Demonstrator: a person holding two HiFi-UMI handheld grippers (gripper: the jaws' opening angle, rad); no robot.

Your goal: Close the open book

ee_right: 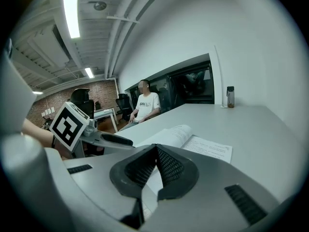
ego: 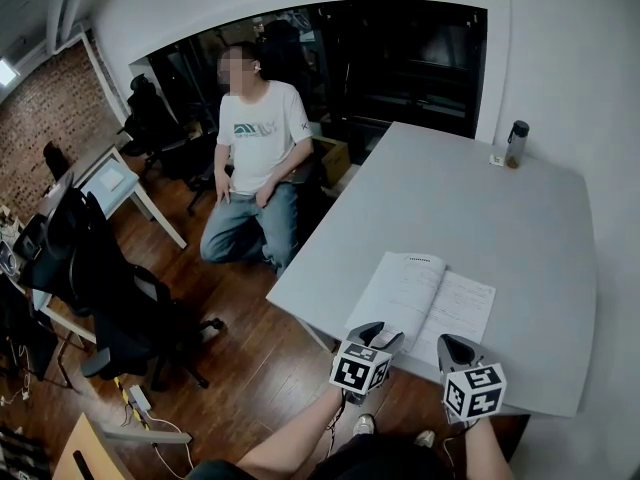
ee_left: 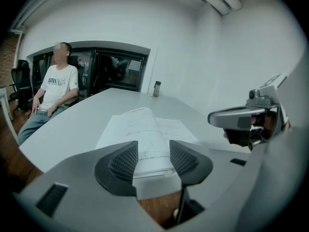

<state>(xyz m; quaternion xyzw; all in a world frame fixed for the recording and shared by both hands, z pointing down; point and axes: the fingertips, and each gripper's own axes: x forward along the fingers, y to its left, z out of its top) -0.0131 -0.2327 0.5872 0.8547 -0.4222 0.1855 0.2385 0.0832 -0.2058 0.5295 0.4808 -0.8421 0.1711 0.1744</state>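
Note:
An open book [ego: 425, 303] with white printed pages lies flat near the front edge of the grey table [ego: 480, 208]. My left gripper [ego: 380, 334] hovers at the book's near left corner. In the left gripper view its jaws [ee_left: 152, 161] stand apart, and the book's left page [ee_left: 145, 129] shows through the gap without the pads pressing on it. My right gripper [ego: 458, 348] hangs at the book's near right corner. The right gripper view shows its jaws [ee_right: 155, 149] shut together with nothing in them, the book [ee_right: 188, 139] just ahead.
A dark bottle [ego: 516, 144] and a small white item [ego: 496, 158] stand at the table's far right corner. A person [ego: 255, 168] sits on a chair beyond the table's left edge. Black office chairs [ego: 110, 288] stand on the wooden floor at left.

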